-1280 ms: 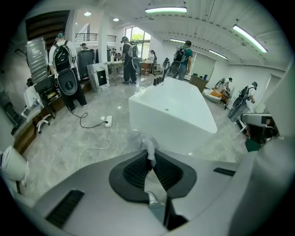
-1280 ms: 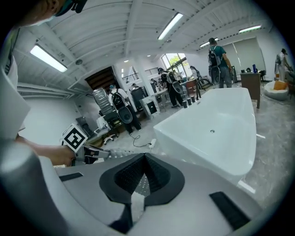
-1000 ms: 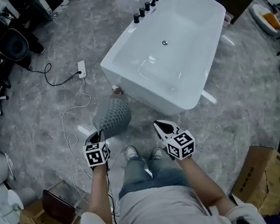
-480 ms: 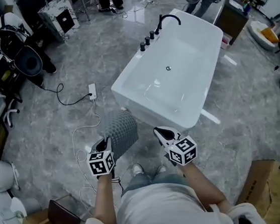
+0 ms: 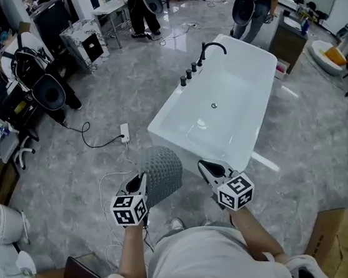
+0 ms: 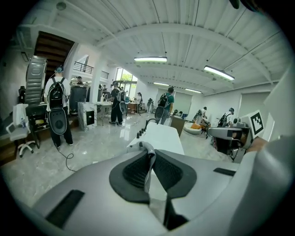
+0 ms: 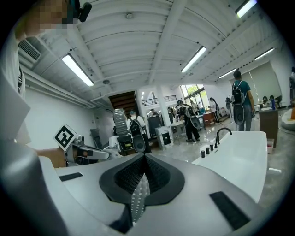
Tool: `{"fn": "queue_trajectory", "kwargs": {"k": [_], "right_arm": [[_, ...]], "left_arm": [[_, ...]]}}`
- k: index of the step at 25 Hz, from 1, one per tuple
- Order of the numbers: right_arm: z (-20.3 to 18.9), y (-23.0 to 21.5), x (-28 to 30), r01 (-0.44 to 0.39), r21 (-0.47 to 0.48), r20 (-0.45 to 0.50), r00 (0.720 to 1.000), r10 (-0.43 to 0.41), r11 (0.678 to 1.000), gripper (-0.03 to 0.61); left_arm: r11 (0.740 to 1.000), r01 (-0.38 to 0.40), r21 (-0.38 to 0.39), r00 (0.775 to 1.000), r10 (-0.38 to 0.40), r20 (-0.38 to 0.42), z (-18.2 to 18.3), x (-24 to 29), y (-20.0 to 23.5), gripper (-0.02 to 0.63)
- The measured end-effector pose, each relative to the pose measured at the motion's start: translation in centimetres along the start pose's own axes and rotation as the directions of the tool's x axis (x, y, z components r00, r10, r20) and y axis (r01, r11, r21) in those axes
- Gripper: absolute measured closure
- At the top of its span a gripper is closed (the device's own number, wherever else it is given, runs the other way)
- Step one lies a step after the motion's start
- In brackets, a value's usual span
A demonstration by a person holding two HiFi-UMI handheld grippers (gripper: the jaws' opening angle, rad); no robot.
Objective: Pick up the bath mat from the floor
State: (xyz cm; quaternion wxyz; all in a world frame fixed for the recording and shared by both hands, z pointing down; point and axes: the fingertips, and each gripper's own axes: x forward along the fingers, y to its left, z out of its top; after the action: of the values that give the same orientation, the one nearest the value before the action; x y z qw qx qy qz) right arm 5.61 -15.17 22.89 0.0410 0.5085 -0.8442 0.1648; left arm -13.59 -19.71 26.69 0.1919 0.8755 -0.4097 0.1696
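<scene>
The bath mat (image 5: pixel 163 172) is grey and knobbly and hangs off the floor from my left gripper (image 5: pixel 140 183), which is shut on its edge. In the left gripper view a thin grey fold of the mat (image 6: pixel 146 148) is pinched between the dark pads of the left gripper (image 6: pixel 148 156). My right gripper (image 5: pixel 207 167) is held level with the left one, a short way to the right of the mat and apart from it. Its jaws meet at the tip in the right gripper view (image 7: pixel 144 159), and I see nothing held in them.
A white freestanding bathtub (image 5: pixel 177 113) with a black faucet (image 5: pixel 211 49) stands just ahead. A power strip (image 5: pixel 125 132) with cables lies on the floor to the left. A cardboard box (image 5: pixel 341 240) sits at the right. People with backpacks stand at the far side.
Both grippers have come up and forward a little toward the tub, the mat rising with the left one. The head view has tilted up, showing more of the room.
</scene>
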Motion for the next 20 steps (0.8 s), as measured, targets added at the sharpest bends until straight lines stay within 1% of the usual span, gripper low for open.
{"fn": "queue_trajectory", "kwargs": {"k": [3, 7, 10, 13, 17, 20], "right_arm": [[1.2, 0.4, -0.8, 0.002, -0.018, 0.017, 1.0, -0.002, 1.0, 0.552], [3.0, 1.1, -2.0, 0.003, -0.034, 0.043, 0.999, -0.001, 0.999, 0.552], [4.3, 1.6, -2.6, -0.005, -0.052, 0.068, 0.998, 0.008, 0.999, 0.552], [5.4, 2.1, -3.3, -0.018, -0.065, 0.096, 0.995, 0.024, 0.998, 0.552], [5.9, 2.3, -4.4, -0.018, -0.071, 0.126, 0.992, 0.027, 0.997, 0.552], [5.7, 2.5, -4.8, -0.019, -0.073, 0.131, 0.991, 0.029, 0.997, 0.552]], "left_arm": [[0.999, 0.04, 0.002, 0.998, -0.04, 0.055, 1.6, -0.9, -0.9, 0.575], [0.997, 0.083, -0.006, 0.988, -0.081, 0.13, 3.7, -2.5, -2.0, 0.575], [0.995, 0.099, 0.016, 0.98, -0.1, 0.174, 5.2, -3.4, -2.8, 0.575], [0.992, 0.114, 0.05, 0.97, -0.122, 0.212, 6.3, -4.2, -3.7, 0.575], [0.988, 0.132, 0.079, 0.955, -0.148, 0.258, 7.1, -5.1, -4.6, 0.575], [0.985, 0.157, 0.067, 0.946, -0.169, 0.278, 7.5, -5.6, -5.1, 0.575]]}}
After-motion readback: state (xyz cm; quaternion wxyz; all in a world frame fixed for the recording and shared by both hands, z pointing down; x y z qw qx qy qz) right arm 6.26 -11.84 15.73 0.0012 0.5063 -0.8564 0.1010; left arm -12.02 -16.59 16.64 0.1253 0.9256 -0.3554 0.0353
